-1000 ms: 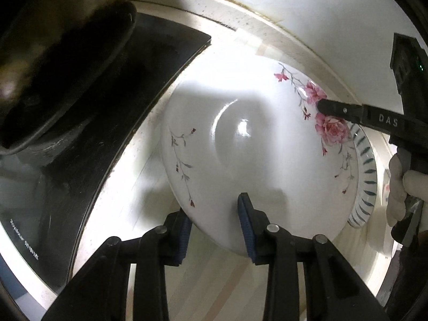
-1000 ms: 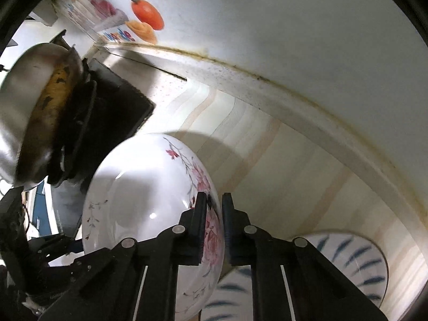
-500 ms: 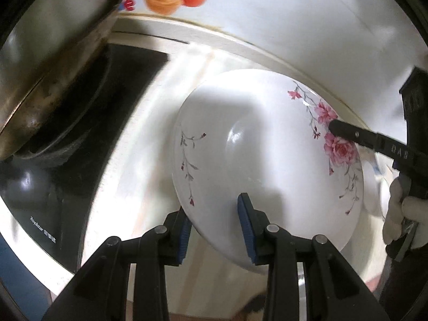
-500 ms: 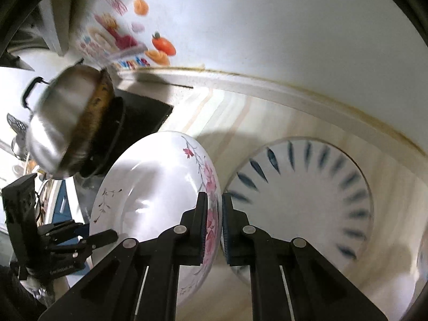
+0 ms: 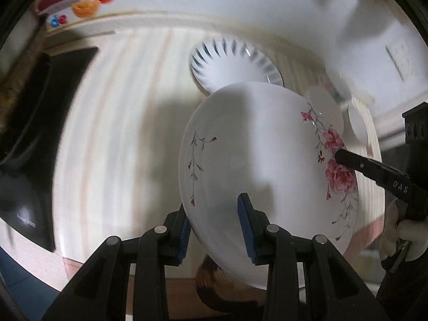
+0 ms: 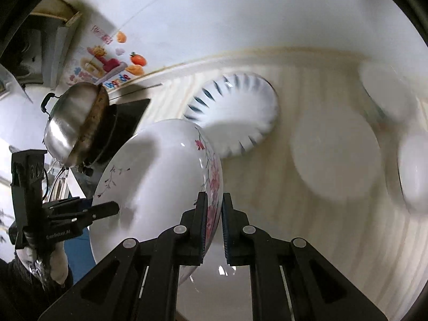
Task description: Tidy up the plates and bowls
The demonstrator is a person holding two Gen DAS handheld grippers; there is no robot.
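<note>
the right gripper (image 6: pixel 214 208) is clenched on the rim of the floral plate (image 6: pixel 160 187), its two black fingers pinching the edge right at the pink roses. the left gripper (image 5: pixel 214 230) takes the opposite edge of the same plate: its blue pads sit either side of the rim, one above and one below, though whether both truly press the china is hard to tell, so i read it as grasping rather than merely cradling. the floral plate is off the tabletop (image 5: pixel 120 133), carried tilted between the two grippers, its lower edge toward the cameras.

just beyond the floral plate's far rim lies the blue-striped plate (image 5: pixel 235 61), flat on the tabletop near the back wall. to the right of the floral plate sit several plain white dishes (image 6: pixel 337 157), blurred. well to its left stand the dark stove (image 6: pixel 125 117) and a steel wok (image 6: pixel 72 123).

the step in hand looks like carrying the floral plate to a stack, probably onto the blue-striped plate or the white dishes; i cannot tell which. to do it well: level the plate before lowering, move both grippers together so neither twists the rim, centre it over the target, set it down softly, and only then release one side at a time.
</note>
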